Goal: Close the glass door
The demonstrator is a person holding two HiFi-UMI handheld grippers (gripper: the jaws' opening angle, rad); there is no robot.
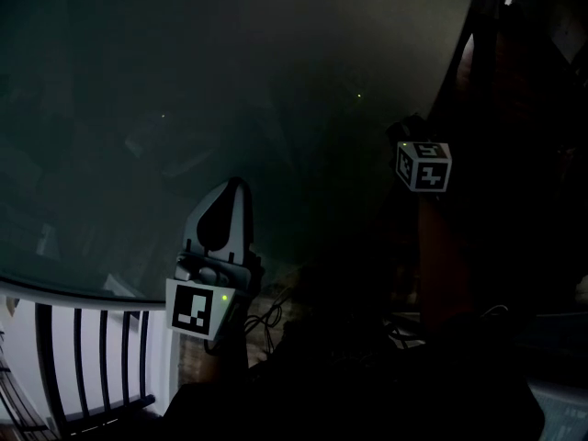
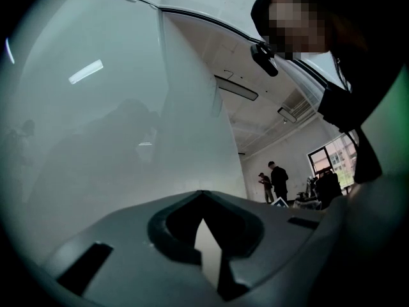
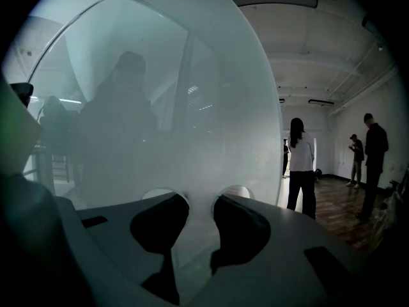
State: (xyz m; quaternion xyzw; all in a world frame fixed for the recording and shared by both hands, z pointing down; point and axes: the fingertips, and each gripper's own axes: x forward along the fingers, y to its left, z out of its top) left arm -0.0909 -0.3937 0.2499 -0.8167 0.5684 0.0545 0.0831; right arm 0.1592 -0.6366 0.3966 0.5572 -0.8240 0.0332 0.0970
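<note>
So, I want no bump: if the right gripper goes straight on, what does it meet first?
Probably the frosted glass door, directly ahead of the right gripper, near the door's two round holes; depth is unclear.

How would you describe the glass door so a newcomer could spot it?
In the right gripper view, a milky pane fills the left and middle, beyond the open fingers of the right gripper: that is the glass door. Unlike the room to its right, where people stand on a wooden floor, it shows only dim reflections.
</note>
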